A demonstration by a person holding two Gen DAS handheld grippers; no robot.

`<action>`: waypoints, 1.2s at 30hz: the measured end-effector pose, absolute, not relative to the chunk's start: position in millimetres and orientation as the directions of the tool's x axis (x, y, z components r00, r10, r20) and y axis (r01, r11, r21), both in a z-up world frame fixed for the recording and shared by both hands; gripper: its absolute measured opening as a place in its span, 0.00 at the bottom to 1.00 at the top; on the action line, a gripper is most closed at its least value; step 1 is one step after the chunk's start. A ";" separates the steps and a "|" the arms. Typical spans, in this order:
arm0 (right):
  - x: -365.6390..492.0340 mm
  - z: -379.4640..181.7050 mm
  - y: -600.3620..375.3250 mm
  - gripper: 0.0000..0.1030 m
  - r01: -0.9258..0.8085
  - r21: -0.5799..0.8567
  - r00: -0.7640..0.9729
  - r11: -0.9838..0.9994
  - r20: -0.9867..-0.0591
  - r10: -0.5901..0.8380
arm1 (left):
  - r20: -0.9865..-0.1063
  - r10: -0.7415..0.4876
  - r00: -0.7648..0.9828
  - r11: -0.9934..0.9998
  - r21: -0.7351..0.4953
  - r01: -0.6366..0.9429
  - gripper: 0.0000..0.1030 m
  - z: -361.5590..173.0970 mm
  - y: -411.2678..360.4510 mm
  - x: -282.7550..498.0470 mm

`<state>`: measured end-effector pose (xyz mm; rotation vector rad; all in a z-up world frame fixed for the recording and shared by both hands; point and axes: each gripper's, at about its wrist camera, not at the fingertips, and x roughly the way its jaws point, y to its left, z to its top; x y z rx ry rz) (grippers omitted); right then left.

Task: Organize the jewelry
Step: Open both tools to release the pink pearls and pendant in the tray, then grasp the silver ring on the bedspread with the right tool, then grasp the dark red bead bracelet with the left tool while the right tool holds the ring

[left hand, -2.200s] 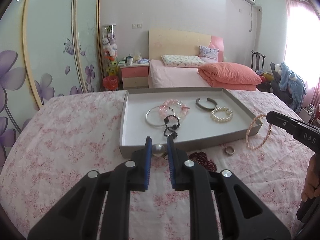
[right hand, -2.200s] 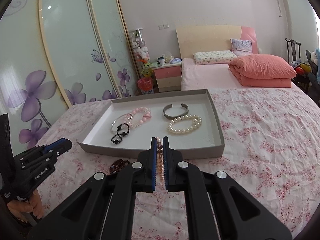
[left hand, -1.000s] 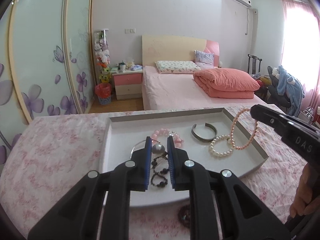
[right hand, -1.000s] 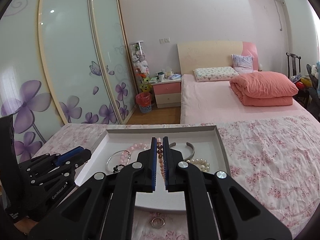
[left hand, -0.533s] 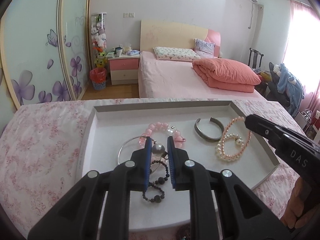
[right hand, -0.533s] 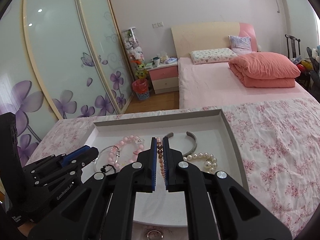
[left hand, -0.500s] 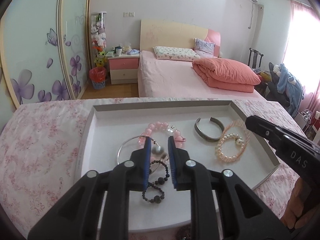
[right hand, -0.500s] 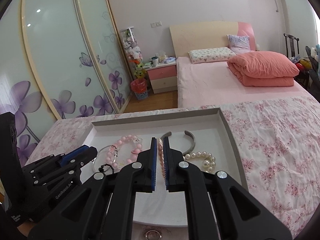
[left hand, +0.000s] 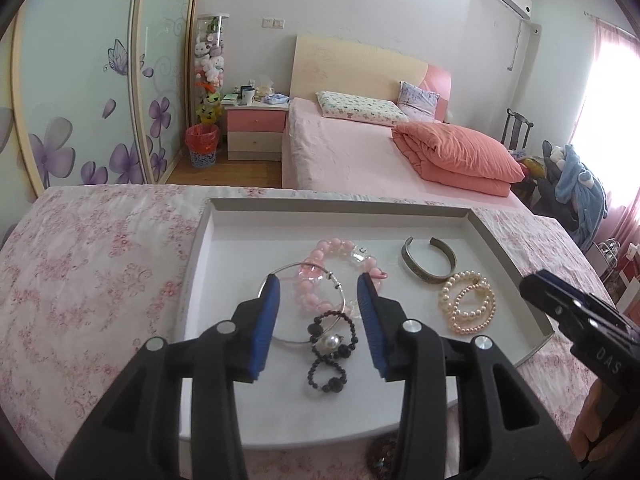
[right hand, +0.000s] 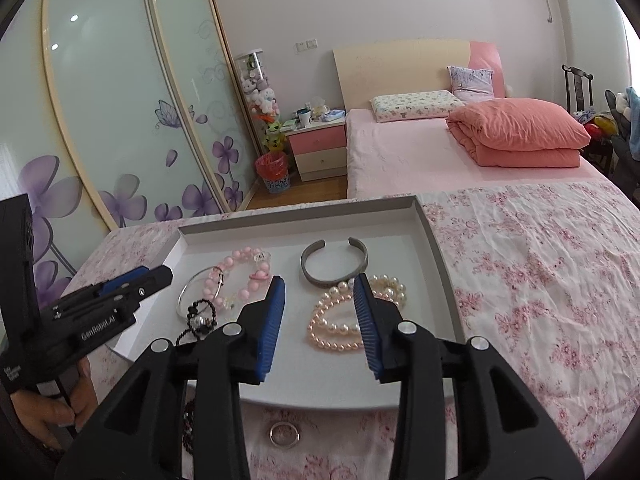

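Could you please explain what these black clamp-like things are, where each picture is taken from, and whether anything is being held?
There is no robot here: a person holds a two-finger gripper in each hand, and a wide-angle camera on each looks forward along its fingers. One picture comes from the left gripper, the other from the right gripper; each also catches the other tool at its edge.

Below them a shallow grey tray sits on a pink floral bedspread. In the tray lie a pink bead bracelet, a thin silver bangle, a black bead bracelet with a single pearl piece on it, a grey metal cuff, and a pink pearl strand beside a white pearl bracelet.

A ring and a dark red bead string lie outside on the bedspread.

Both grippers' jaws are opening, and neither holds anything.
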<state>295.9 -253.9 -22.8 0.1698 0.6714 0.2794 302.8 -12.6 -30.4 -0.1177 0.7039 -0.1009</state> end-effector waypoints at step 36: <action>247.2 -76.8 -240.8 0.22 -0.215 0.015 0.605 0.976 -0.783 0.146 | -0.682 -0.143 0.718 0.990 -0.087 0.115 0.65 -47.9 -13.0 209.5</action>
